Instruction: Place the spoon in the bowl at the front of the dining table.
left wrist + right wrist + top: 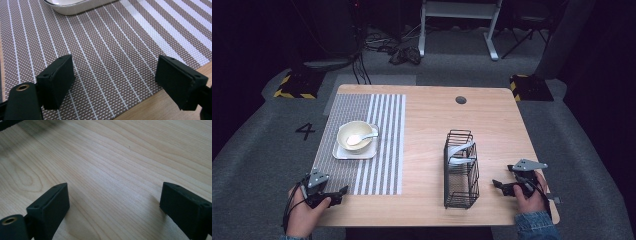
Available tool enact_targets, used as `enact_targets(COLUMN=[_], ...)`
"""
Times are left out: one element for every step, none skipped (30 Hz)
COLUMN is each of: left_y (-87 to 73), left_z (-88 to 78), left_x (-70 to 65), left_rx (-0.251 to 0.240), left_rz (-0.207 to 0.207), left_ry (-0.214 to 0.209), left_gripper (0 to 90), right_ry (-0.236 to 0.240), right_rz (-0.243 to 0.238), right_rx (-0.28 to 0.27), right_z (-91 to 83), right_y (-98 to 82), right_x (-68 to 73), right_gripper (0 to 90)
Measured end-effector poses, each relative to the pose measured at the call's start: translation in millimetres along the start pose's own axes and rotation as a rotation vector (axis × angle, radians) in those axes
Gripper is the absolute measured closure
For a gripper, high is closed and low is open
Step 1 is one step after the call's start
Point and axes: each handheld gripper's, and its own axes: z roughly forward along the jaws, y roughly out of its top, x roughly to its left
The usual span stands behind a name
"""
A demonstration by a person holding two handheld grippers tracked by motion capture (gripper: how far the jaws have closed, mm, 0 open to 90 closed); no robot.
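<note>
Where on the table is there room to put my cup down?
The bare wood between the striped placemat and the black wire rack is free, and so is the far side near the small round hole. It is crowded around the bowl, which sits on its plate.

A pale wooden counter is standing on grey carpeted floor, with a small dark round grommet sitting near its far edge. Beyond the counter, a white-legged desk frame is standing in dim light, cables are lying tangled on the floor beside it, and two yellow-and-black striped blocks are flanking the counter's far corners. A painted number 4 is showing on the floor.
</note>
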Motion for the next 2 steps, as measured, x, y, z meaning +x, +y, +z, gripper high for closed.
enact_targets(left_y=[0.0,0.0], left_z=[0.0,0.0], left_x=[0.0,0.0], left_rx=[0.000,0.000], left_rz=[0.000,0.000], left_ry=[0.000,0.000], left_gripper=[15.5,15.5], right_ry=[0.000,-0.001], right_rz=[0.001,0.001], right_rx=[0.001,0.001], right_z=[-0.1,0.0], right_y=[0.0,0.0], right_x=[0.1,0.1], right_gripper=[8.9,8.9])
